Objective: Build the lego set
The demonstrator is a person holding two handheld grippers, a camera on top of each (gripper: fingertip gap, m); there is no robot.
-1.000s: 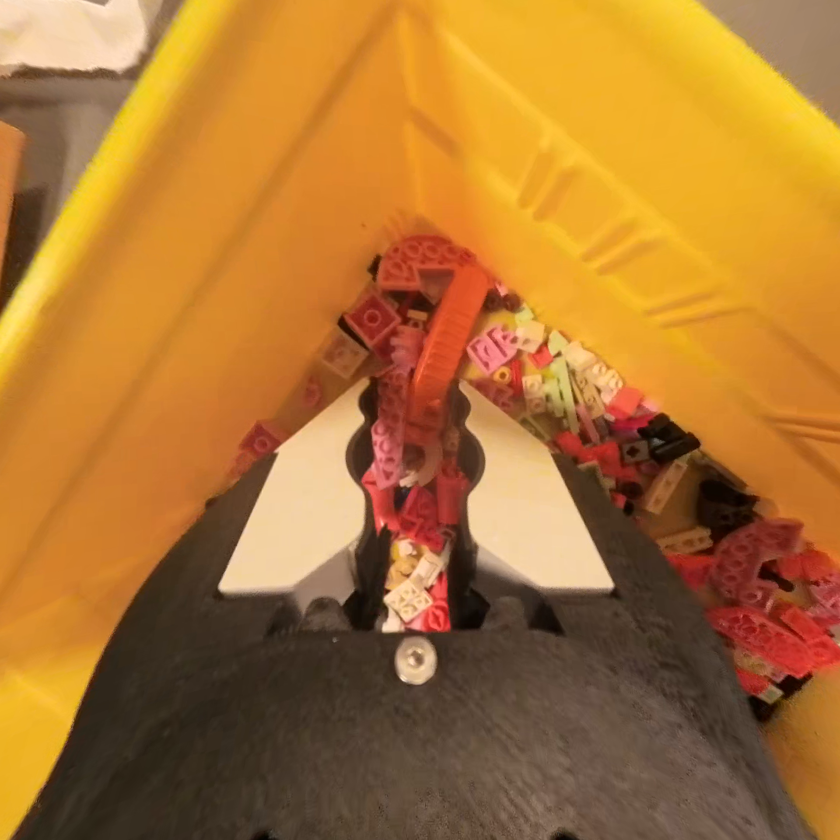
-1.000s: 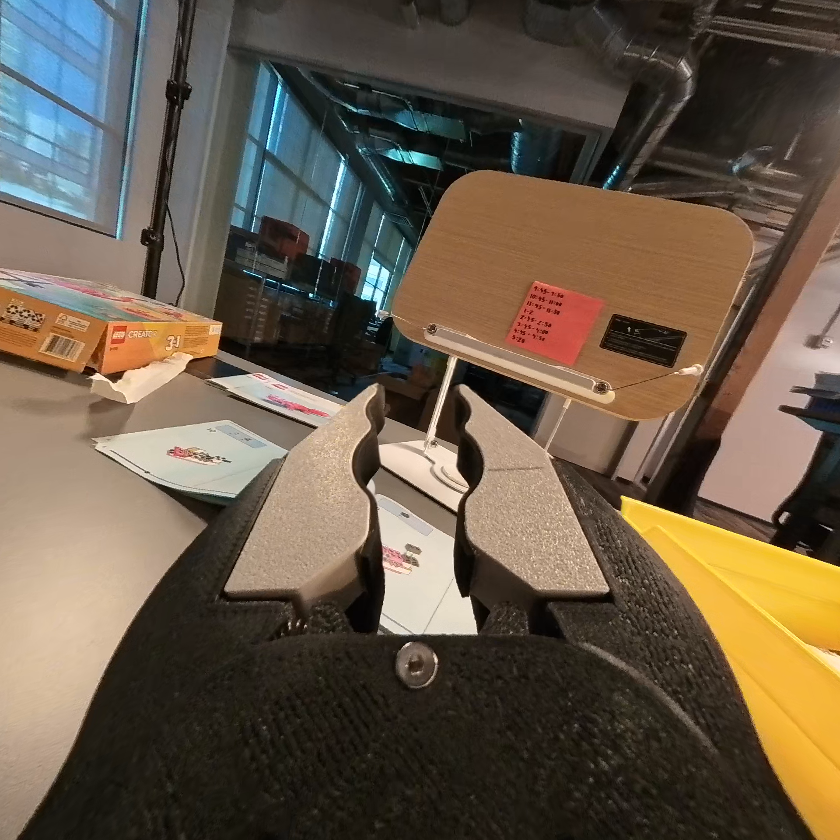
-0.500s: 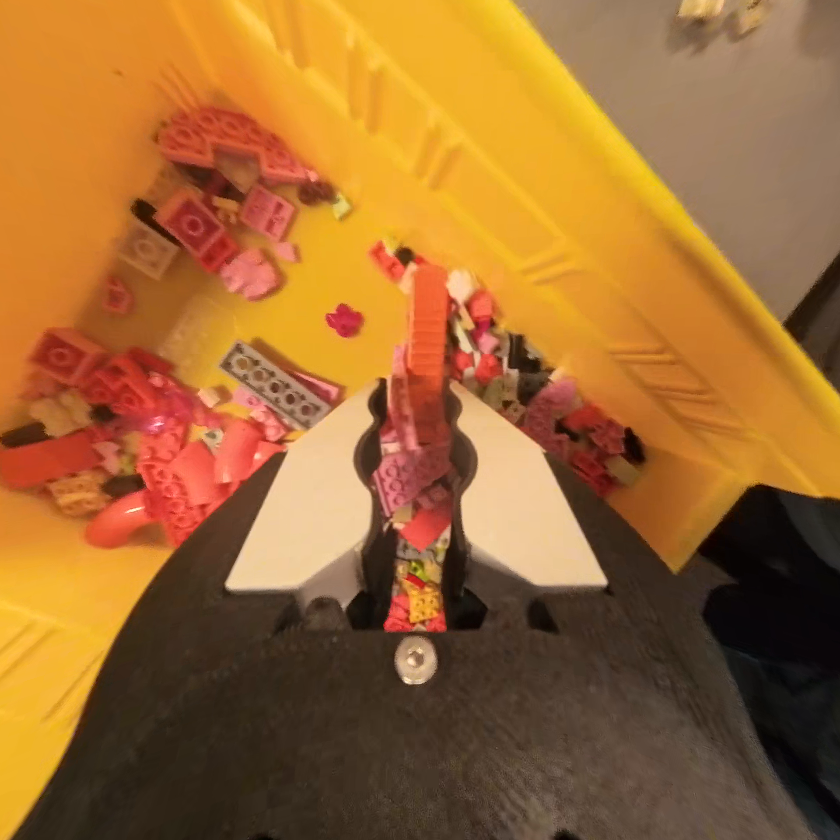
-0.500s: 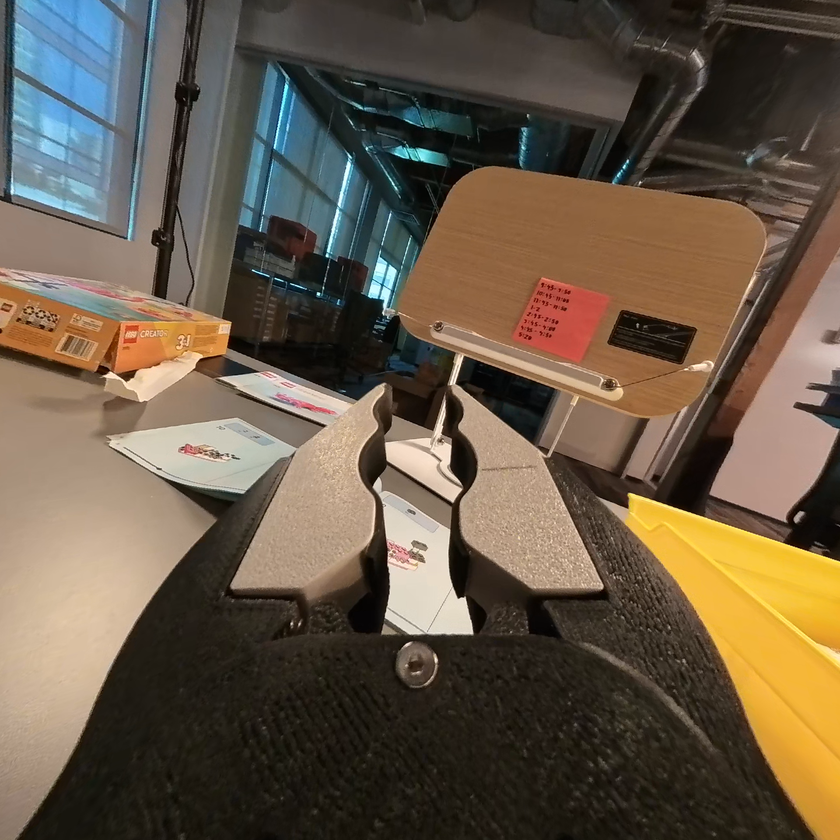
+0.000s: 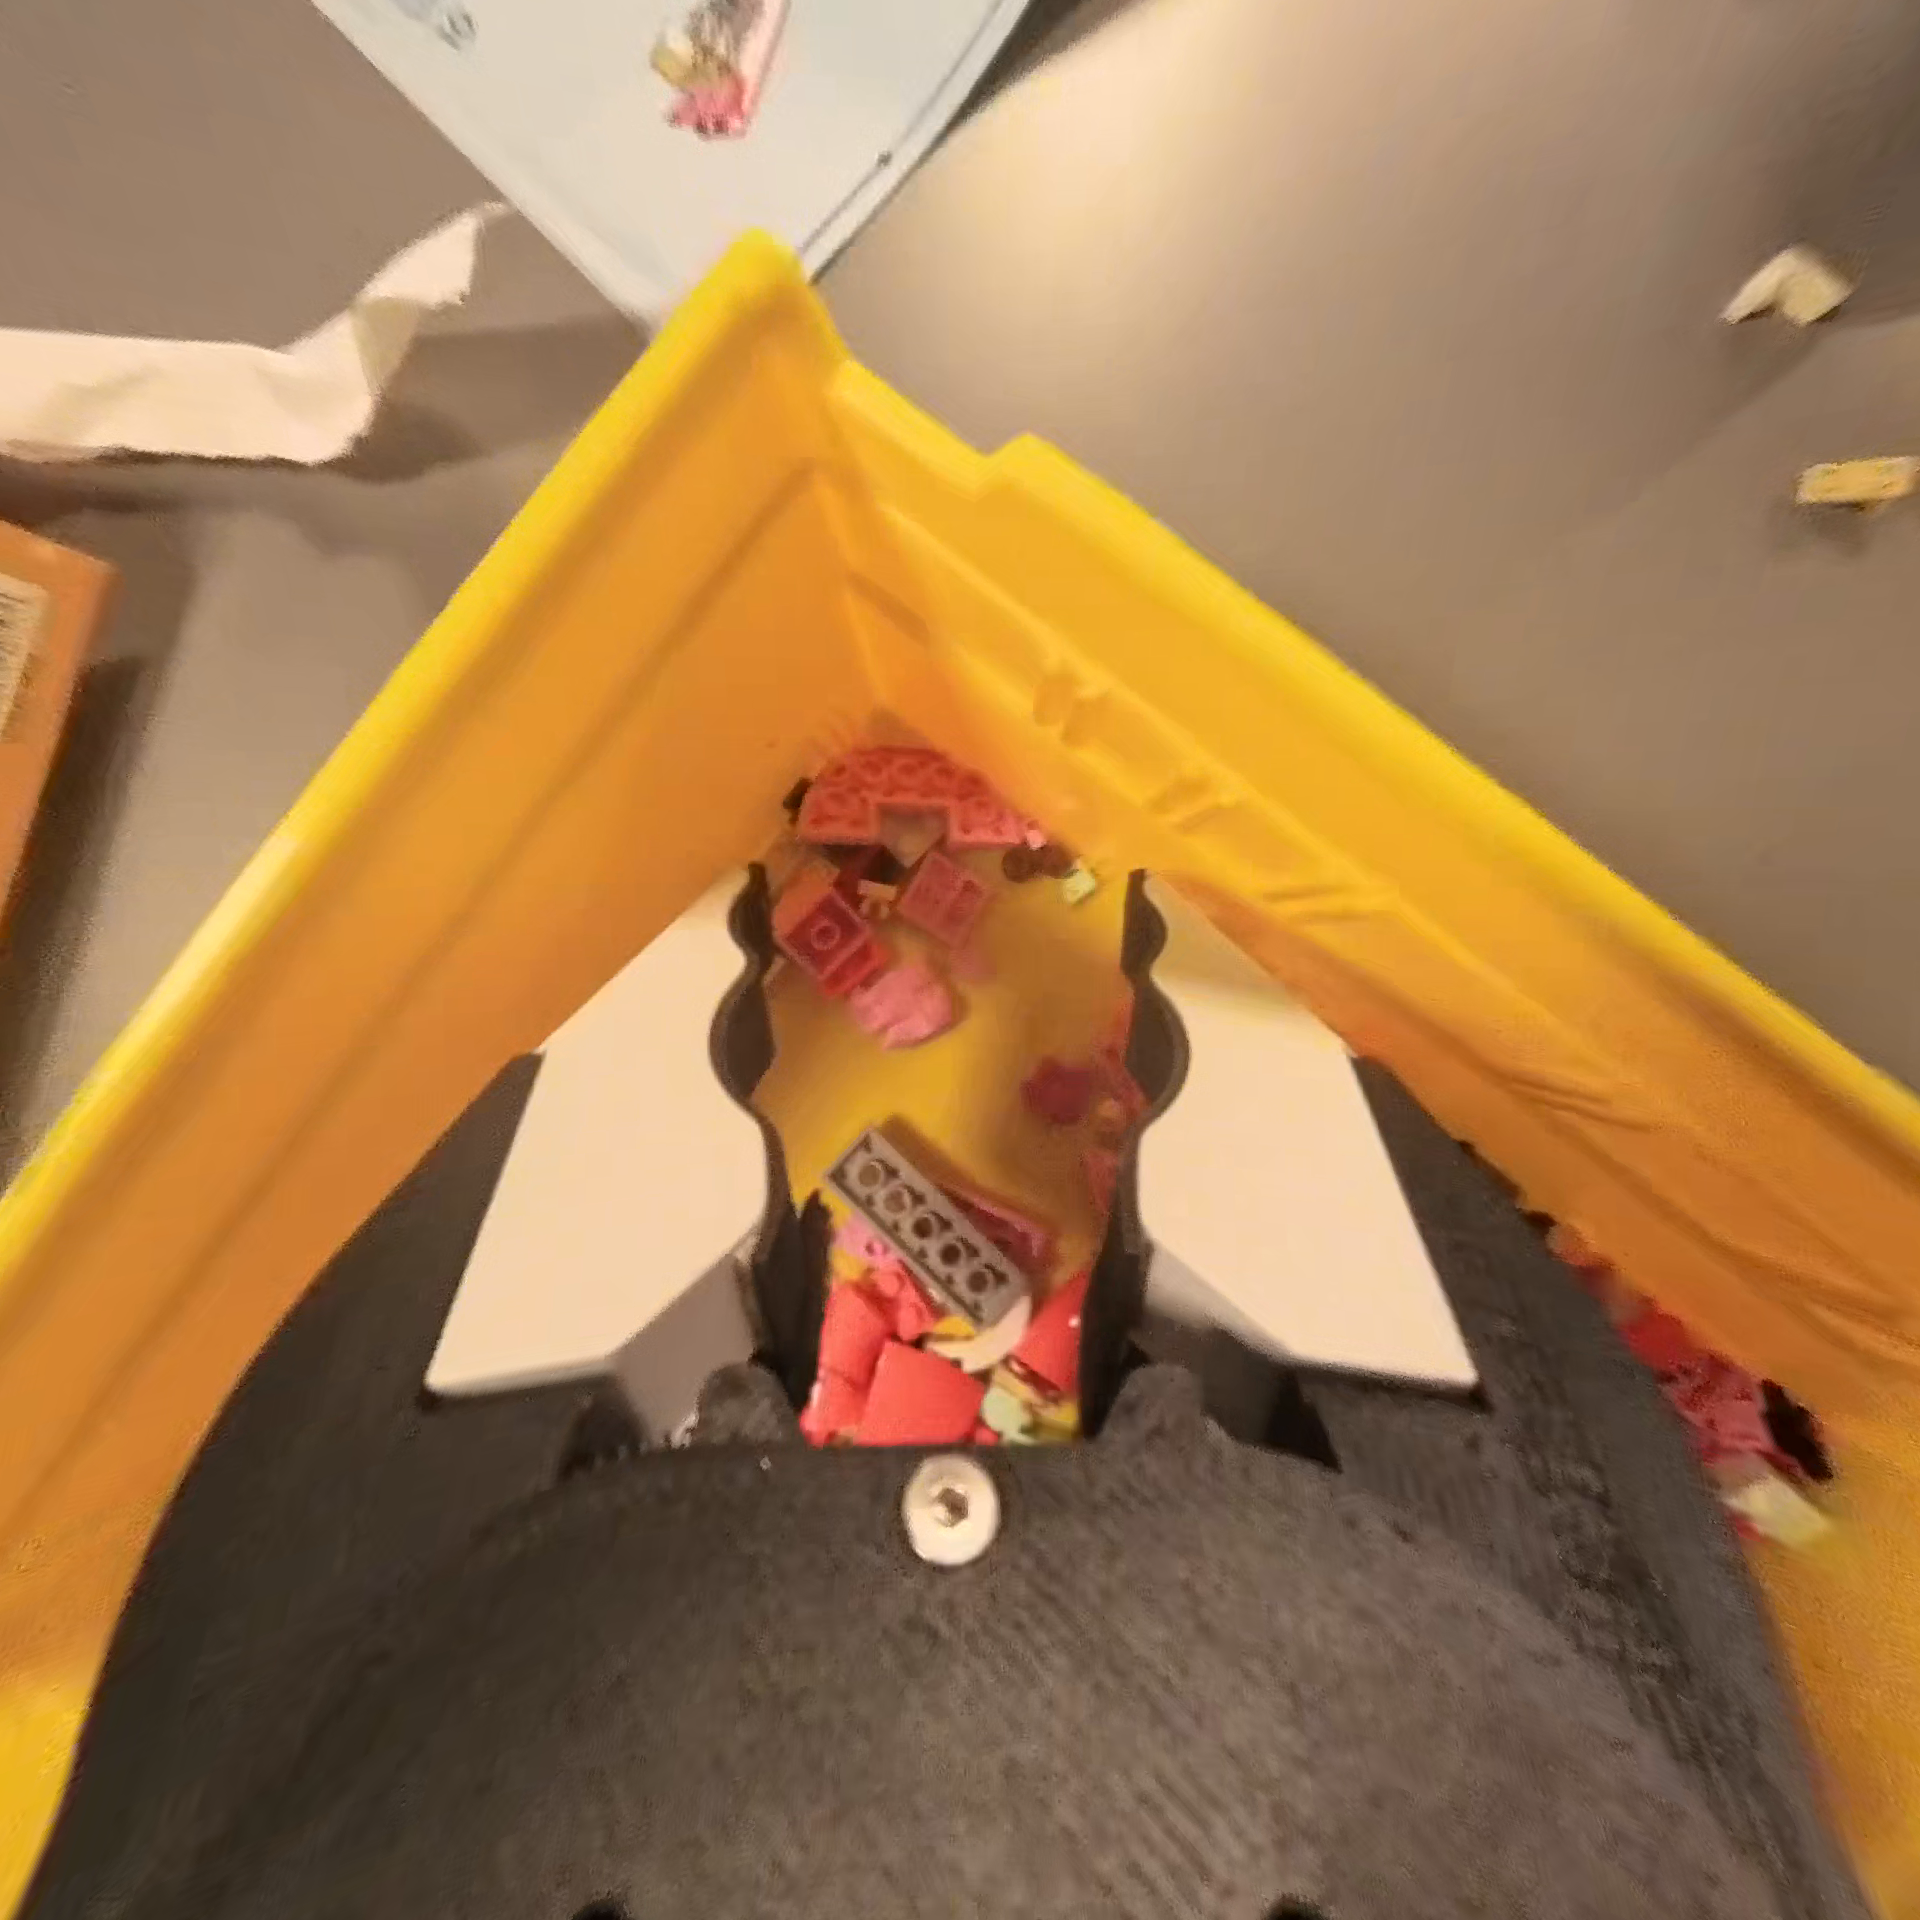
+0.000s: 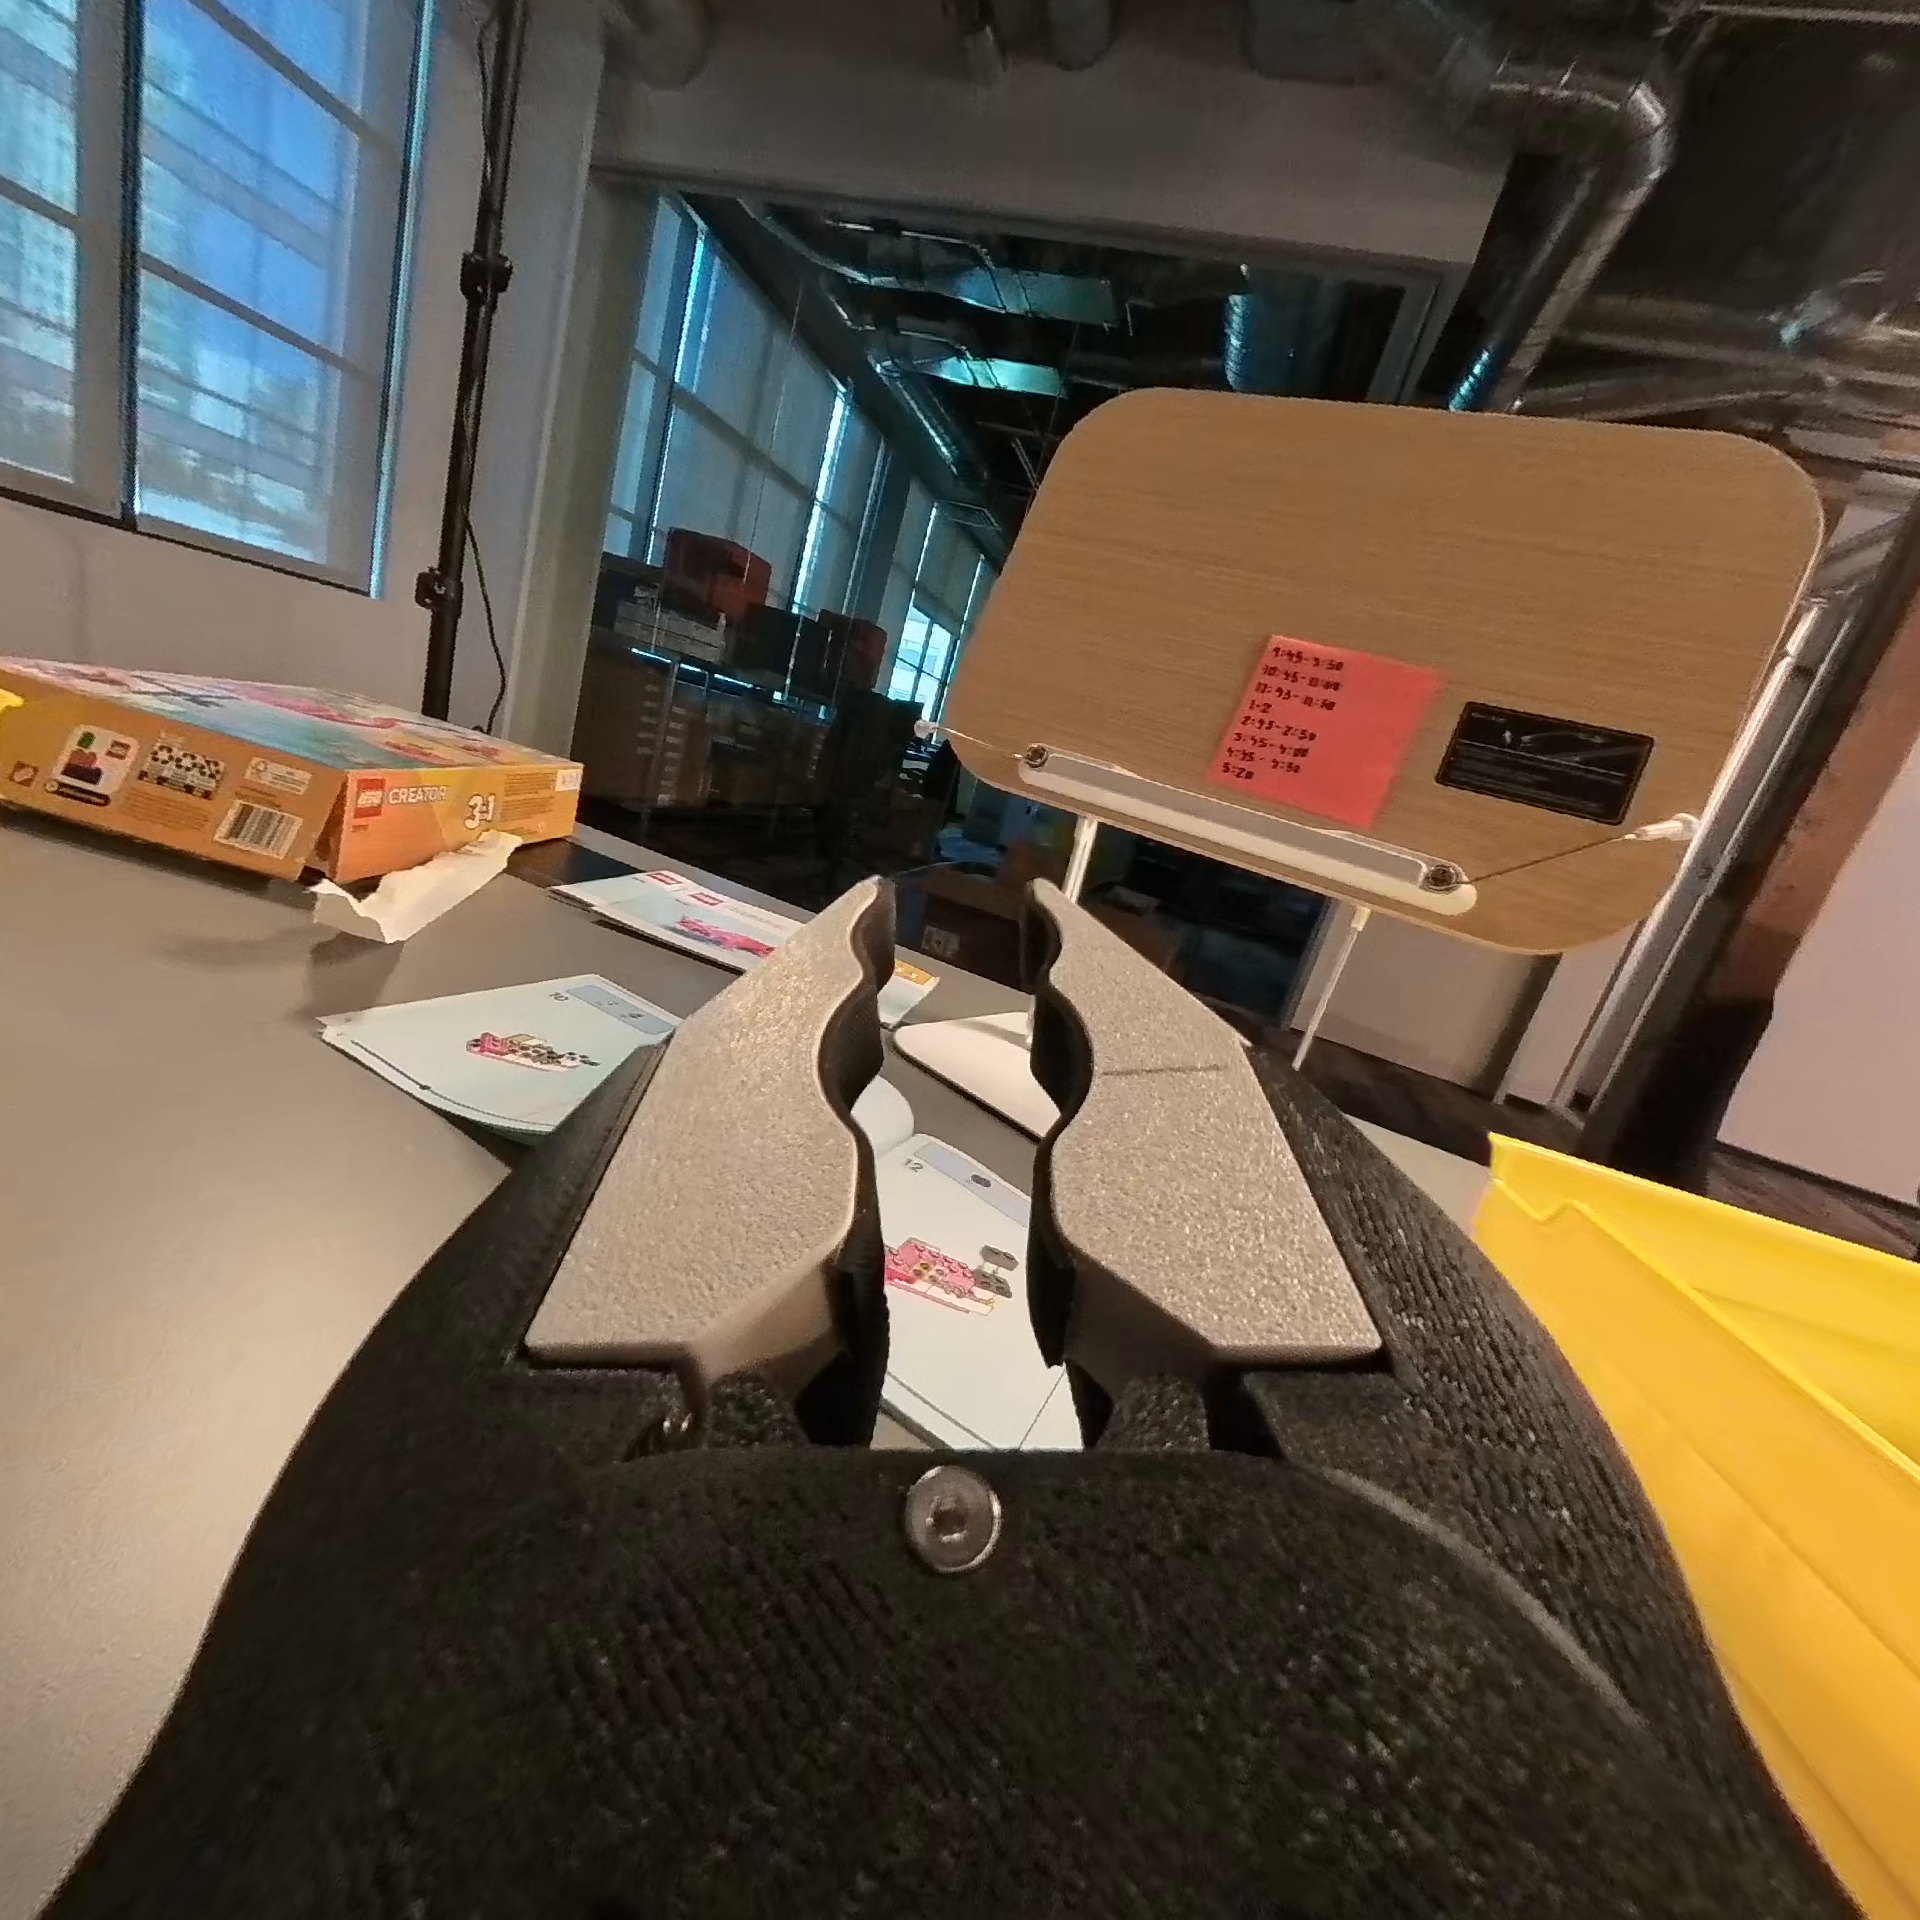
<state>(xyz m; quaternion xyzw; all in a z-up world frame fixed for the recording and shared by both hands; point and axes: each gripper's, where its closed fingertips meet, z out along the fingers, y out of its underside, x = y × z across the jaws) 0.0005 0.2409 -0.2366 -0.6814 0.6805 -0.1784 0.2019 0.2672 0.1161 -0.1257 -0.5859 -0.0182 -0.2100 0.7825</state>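
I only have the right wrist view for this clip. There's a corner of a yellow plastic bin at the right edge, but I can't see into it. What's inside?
Observer: Loose small plastic building bricks, mostly red and pink, lie on the floor of the yellow plastic bin.
Operator: Where is the left gripper?
Observer: The left gripper hangs over a corner of the bin, jaws wide apart, nothing between them.
Operator: Any piece that stands out below it?
Observer: A grey studded plate lies on the red pile, seen between the open fingers.
Operator: Anything on the table past the bin?
Observer: Two small cream-coloured pieces lie on the grey tabletop.
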